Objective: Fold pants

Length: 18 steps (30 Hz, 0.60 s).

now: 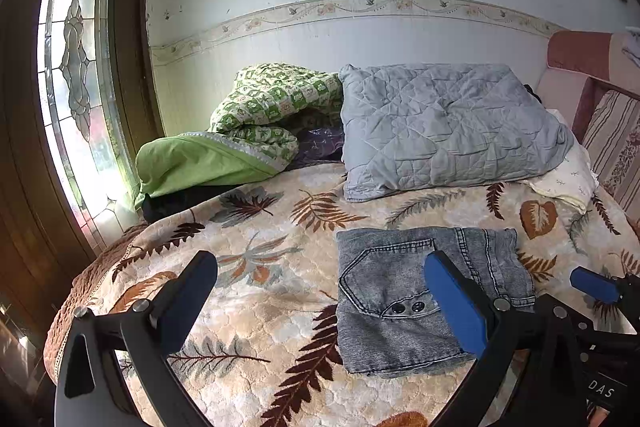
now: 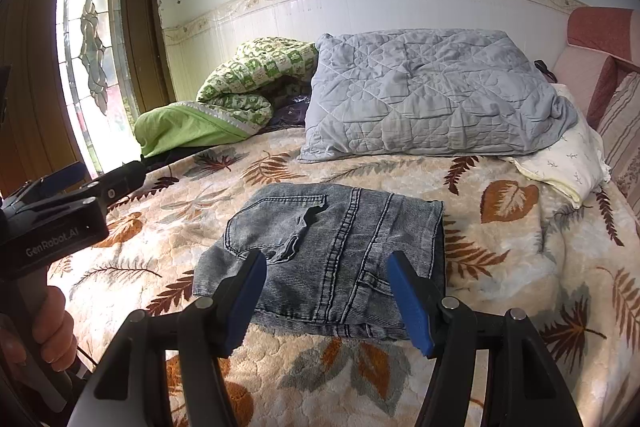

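The grey washed jeans [image 2: 332, 235] lie folded into a compact rectangle on the leaf-patterned bedspread [image 2: 500, 267], back pocket and waistband facing up. My right gripper [image 2: 326, 261] hovers over the near edge of the jeans, open, its blue pads apart and pressing on nothing. In the left wrist view the jeans [image 1: 400, 303] sit to the right of centre. My left gripper [image 1: 320, 261] is open wide just above the bedspread [image 1: 260, 307], with its right finger over the jeans. One blue finger [image 1: 591, 283] of the right gripper shows at the far right.
A grey quilted blanket [image 2: 432, 95], a green checked quilt [image 2: 248, 83] and a white pillow [image 2: 564, 163] lie along the wall. A padded headboard [image 2: 616, 115] rises on the right. A glazed door [image 2: 92, 47] stands left of the bed. A hand [image 2: 52, 323] holds the left gripper.
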Each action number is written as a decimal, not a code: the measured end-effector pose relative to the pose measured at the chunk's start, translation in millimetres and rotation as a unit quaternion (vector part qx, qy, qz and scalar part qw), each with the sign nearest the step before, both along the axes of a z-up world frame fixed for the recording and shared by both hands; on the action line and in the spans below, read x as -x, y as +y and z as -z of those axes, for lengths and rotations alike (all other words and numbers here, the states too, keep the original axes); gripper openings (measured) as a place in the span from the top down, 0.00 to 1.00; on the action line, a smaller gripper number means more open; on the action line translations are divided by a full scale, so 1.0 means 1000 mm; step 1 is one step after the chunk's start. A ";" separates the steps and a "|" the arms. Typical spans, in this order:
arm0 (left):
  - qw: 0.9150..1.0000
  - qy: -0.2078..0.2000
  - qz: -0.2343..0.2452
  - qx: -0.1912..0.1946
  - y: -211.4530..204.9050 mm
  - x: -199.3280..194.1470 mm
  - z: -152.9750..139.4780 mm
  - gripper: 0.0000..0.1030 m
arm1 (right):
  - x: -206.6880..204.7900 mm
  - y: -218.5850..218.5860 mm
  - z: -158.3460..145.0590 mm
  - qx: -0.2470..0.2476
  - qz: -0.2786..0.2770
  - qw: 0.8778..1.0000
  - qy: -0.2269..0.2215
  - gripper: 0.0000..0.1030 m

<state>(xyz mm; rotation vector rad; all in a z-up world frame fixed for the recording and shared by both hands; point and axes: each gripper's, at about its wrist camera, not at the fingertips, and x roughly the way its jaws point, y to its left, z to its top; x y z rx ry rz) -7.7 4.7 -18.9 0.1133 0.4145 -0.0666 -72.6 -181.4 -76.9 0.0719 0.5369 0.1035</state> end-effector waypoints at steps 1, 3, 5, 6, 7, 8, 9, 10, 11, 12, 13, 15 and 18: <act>1.000 0.000 0.000 0.000 0.000 0.000 0.000 0.00 | 0.000 0.000 0.000 0.000 0.000 1.000 0.000 0.36; 1.000 0.000 0.001 0.000 0.000 0.000 0.000 0.00 | 0.000 0.000 0.000 0.000 0.000 1.000 0.000 0.36; 1.000 0.000 0.003 -0.001 -0.001 0.000 0.000 0.00 | 0.000 0.000 0.000 0.000 0.000 1.000 -0.001 0.35; 1.000 0.000 0.003 -0.002 -0.001 0.000 0.000 0.00 | 0.000 0.000 0.000 0.000 0.000 1.000 -0.001 0.36; 1.000 0.000 0.003 -0.002 -0.001 0.000 0.000 0.00 | 0.000 0.000 0.000 0.000 0.000 1.000 0.000 0.36; 1.000 0.000 0.002 -0.003 -0.001 0.000 0.000 0.00 | 0.000 0.000 0.000 0.000 0.001 1.000 0.000 0.36; 1.000 0.000 0.003 -0.002 -0.001 0.000 0.000 0.00 | 0.000 0.000 0.001 0.000 0.001 1.000 0.000 0.36; 1.000 0.000 0.003 -0.001 -0.001 0.000 0.000 0.00 | 0.000 0.001 0.000 0.000 0.000 1.000 0.001 0.36; 1.000 0.000 0.002 -0.001 -0.001 0.000 0.000 0.00 | 0.000 0.001 0.000 0.001 0.000 1.000 0.000 0.36; 1.000 0.000 0.003 0.001 0.000 0.001 0.000 0.00 | 0.000 0.002 0.000 0.001 0.000 1.000 0.000 0.36; 1.000 0.000 0.002 0.001 0.000 0.001 0.000 0.00 | 0.000 0.002 0.000 0.001 0.001 1.000 0.000 0.36; 1.000 0.000 0.002 0.001 0.000 0.001 0.000 0.00 | 0.000 0.002 0.000 0.000 0.001 1.000 0.000 0.36; 1.000 0.000 0.006 0.000 0.000 0.001 0.000 0.00 | 0.001 0.002 0.000 0.000 0.000 1.000 0.001 0.36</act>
